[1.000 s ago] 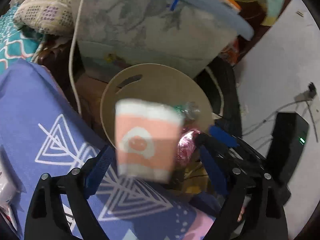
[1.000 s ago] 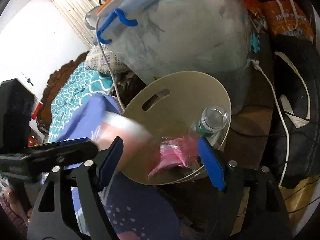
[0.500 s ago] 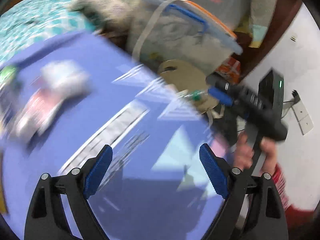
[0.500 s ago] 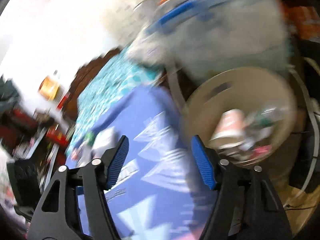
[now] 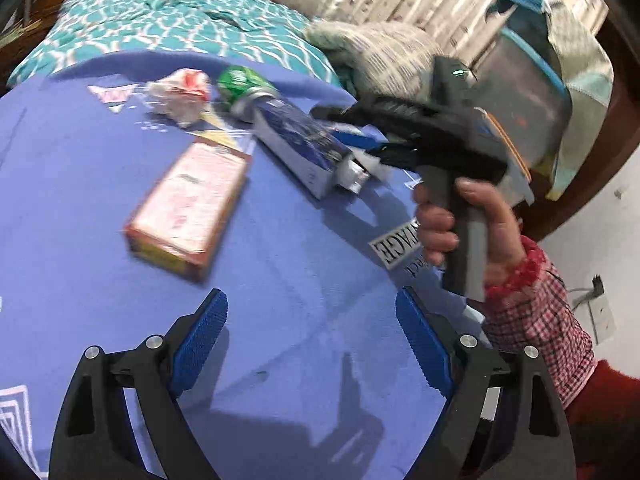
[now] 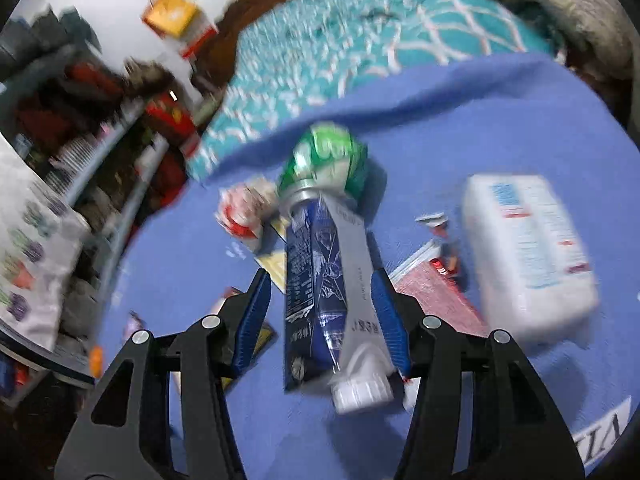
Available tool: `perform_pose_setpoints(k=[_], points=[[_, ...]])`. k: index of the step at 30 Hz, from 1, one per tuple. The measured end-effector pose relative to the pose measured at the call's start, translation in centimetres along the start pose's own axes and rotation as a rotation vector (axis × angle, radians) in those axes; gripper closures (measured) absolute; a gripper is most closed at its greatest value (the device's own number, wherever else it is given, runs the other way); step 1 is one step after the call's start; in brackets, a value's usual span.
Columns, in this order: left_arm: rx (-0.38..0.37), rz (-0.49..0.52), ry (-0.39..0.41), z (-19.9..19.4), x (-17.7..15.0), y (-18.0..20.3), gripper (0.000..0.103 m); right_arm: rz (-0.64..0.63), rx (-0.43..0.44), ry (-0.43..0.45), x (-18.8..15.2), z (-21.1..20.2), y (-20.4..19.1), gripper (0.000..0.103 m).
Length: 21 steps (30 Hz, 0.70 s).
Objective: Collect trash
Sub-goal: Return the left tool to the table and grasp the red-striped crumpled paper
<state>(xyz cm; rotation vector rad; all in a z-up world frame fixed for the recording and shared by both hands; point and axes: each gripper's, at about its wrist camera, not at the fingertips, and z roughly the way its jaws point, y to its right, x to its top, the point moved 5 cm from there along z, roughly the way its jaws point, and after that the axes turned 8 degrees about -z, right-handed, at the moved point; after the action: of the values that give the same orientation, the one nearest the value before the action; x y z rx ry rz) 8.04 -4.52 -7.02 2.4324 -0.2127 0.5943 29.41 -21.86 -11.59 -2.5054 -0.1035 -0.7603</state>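
1. Between the right gripper's [image 6: 322, 316] closing pads lies the blue-and-silver carton [image 6: 326, 280], flat on the purple sheet [image 6: 480, 120] of the bed, near its far edge by a green can [image 6: 328, 156]; the pads are not yet pressing.
2. Centre the pads on its long sides before squeezing.
3. Left gripper [image 5: 312, 344] is released and empty; aim it at the pink box [image 5: 192, 204].

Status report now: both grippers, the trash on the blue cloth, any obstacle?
Left gripper open, empty. Right gripper closing around blue-and-silver carton, pads not yet pressing. Crushed green can lies against carton's far end.
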Motion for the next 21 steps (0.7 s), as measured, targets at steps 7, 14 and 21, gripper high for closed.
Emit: perform_pose_setpoints(k=[7,14,21], points=[[-0.033,0.003,0.070,-2.7,1.4,-1.3,0.022,-0.155,0.100,0.032,-4.7,-5.3,-2.9,0.060],[0.070,0.039,0.098,-1.7,8.0,-1.6,0.022,-0.086,-0.052,0.128,-2.1,-8.2,1.4,0.060],[0.243,-0.067,0.029,2.9,17.9,-7.3,0.021,0.148,-0.055,0.185,-4.0,-9.4,6.5,0.060]])
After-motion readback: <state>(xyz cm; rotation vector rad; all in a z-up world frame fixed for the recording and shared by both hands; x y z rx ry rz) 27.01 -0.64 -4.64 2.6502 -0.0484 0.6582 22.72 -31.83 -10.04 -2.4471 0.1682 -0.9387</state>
